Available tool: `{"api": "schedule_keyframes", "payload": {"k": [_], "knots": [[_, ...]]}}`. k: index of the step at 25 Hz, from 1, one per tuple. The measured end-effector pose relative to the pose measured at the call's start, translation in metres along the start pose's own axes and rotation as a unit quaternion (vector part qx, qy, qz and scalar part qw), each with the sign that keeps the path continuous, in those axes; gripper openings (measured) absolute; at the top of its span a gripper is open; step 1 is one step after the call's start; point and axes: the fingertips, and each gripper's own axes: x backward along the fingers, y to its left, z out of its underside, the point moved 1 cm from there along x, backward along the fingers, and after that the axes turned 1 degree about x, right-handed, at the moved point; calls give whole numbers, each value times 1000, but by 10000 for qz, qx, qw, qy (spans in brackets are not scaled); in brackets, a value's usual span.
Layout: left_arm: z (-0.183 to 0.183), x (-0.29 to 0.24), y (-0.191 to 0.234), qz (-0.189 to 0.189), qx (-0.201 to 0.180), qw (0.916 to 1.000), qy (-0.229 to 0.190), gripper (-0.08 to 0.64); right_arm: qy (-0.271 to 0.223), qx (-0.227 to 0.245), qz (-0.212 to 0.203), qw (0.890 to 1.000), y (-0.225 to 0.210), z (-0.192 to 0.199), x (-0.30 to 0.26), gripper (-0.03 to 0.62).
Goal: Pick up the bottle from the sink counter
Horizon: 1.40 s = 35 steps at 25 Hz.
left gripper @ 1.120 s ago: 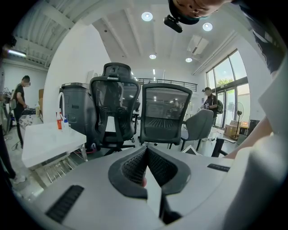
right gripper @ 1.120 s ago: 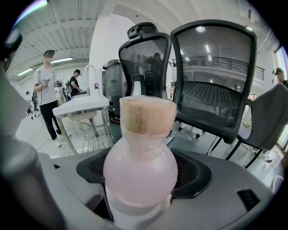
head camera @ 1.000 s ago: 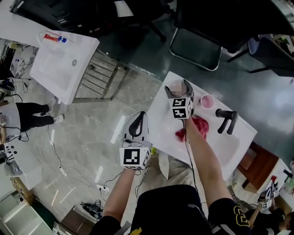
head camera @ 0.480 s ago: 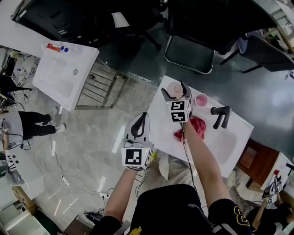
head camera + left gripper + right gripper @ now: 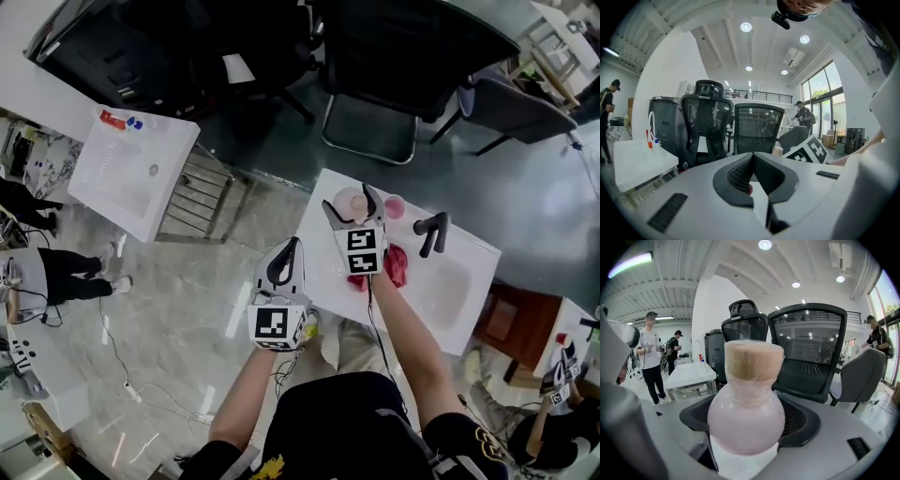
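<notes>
Right gripper view shows the bottle [image 5: 746,404] standing upright between the 2 jaws: a round pale-pink body with a tan stopper on top. Its base rests on the white counter [image 5: 740,464]. The jaws of the right gripper [image 5: 348,199] are spread wide and straddle the body. Ribbed pad surface remains visible on both sides of the bottle, and firm contact between pads and bottle cannot be confirmed.

Head view places the bottle at the far left corner of the counter, with the gripper's marker cube [image 5: 362,251] just behind it. A small pink cup [image 5: 395,206] stands just beside the bottle on its right. A red cloth [image 5: 394,266] lies on the counter beside the right forearm, at the edge of the basin [image 5: 448,286]. A black faucet [image 5: 429,232] stands at the far rim of the basin, near the cup.

Left gripper [image 5: 752,161] is held off the counter's left edge, above the grey floor [image 5: 178,291] — its jaws are pressed together at the tips and hold nothing.

A second white sink unit [image 5: 131,169] stands well apart on the left. Dark office chairs [image 5: 806,348] stand beyond the counter.
</notes>
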Motion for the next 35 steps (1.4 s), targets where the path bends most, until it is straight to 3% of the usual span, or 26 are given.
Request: {"api": "schedule_keyframes", "payload": {"k": [6,16,27,35], "knots": [[-23,6,-6,251,-153,9995,-123,15,-174,-183,133,9996,-4,-31,49,425],[-55,13,-32,604,-133,9974,-376,15,-583,-303,725,9952,-31,-71,144,425],[-75,13,-89,1285,-301,9895,-588,15,-665,-462,1333,9878,-45,-71,241,425],[-86,22,-131,1888,-403,9788,-678,15,-734,-672,1828,9781,-49,-61,303,425]]}}
